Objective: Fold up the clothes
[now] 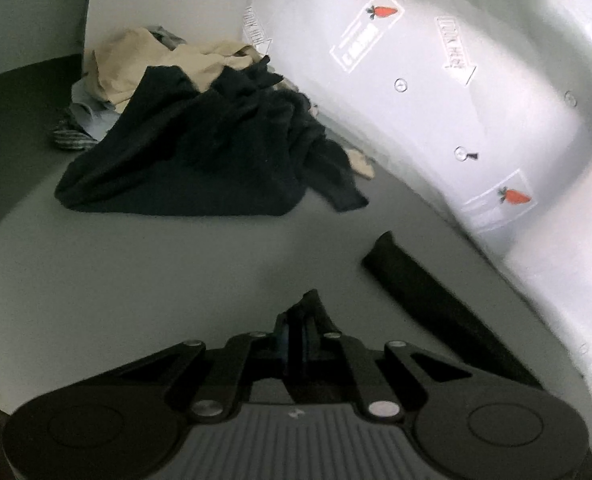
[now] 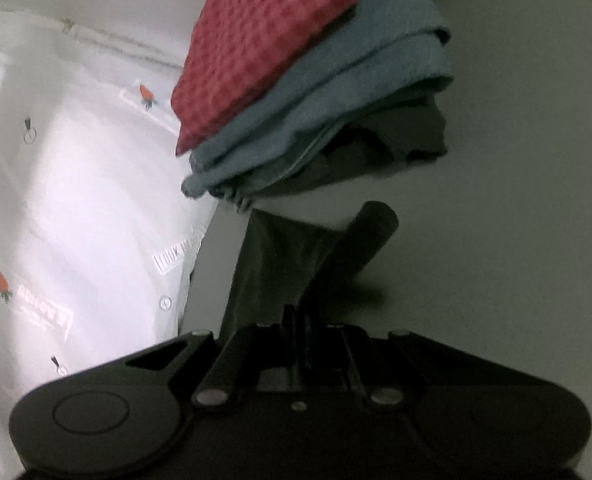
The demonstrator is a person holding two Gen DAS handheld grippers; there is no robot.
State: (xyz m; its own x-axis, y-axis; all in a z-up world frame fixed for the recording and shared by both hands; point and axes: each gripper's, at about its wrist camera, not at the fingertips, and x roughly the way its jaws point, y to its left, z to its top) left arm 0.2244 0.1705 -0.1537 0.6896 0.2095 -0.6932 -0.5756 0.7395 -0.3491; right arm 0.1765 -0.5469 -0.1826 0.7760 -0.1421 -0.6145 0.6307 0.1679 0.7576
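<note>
Both grippers, left (image 1: 296,320) and right (image 2: 296,316), pinch a dark garment (image 2: 279,256); folded stack (image 2: 316,112) done, unfolded pile (image 1: 199,136) remains.

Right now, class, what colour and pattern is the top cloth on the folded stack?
Red checked folded cloth, clearest in the right wrist view.

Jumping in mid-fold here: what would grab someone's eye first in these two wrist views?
Probably the red checked cloth topping a folded stack with a blue-grey garment, straight ahead of the right gripper. In the left view, an unfolded heap led by a black garment lies on the grey table, beside white carrot-print fabric. Both grippers, left too, are shut on dark cloth.
</note>
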